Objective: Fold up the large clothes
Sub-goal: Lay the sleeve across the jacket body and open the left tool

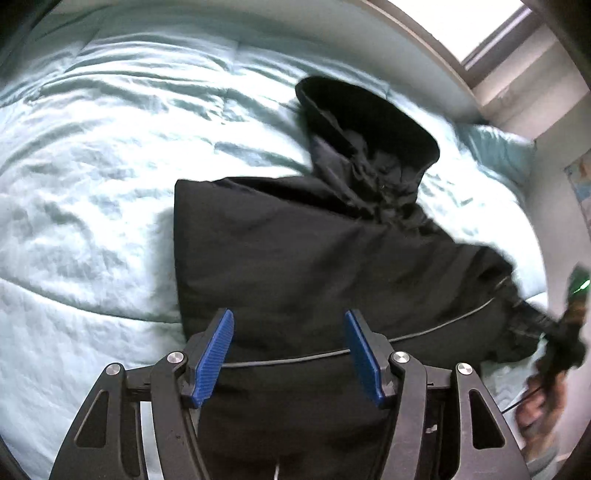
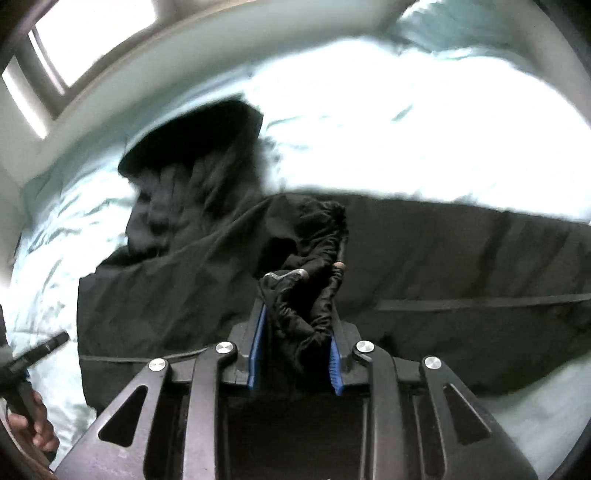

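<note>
A black hooded jacket (image 1: 314, 251) lies on a pale teal bedspread (image 1: 92, 166), its hood (image 1: 369, 122) pointing toward the window. My left gripper (image 1: 288, 317) hovers over the jacket's lower body, open, its blue pads (image 1: 214, 354) wide apart with nothing pinched between them. At the right edge of the left wrist view a sleeve end (image 1: 532, 314) is pulled up and out. In the right wrist view my right gripper (image 2: 297, 314) is shut on that bunched black sleeve fabric (image 2: 314, 258), held above the jacket (image 2: 443, 258). The hood (image 2: 192, 147) lies beyond it.
A window (image 1: 480, 26) and pale wall run along the bed's far side, with a teal pillow (image 1: 495, 147) in the corner. A picture hangs on the wall (image 1: 583, 188). A hand (image 2: 37, 428) holding the other gripper shows at lower left of the right wrist view.
</note>
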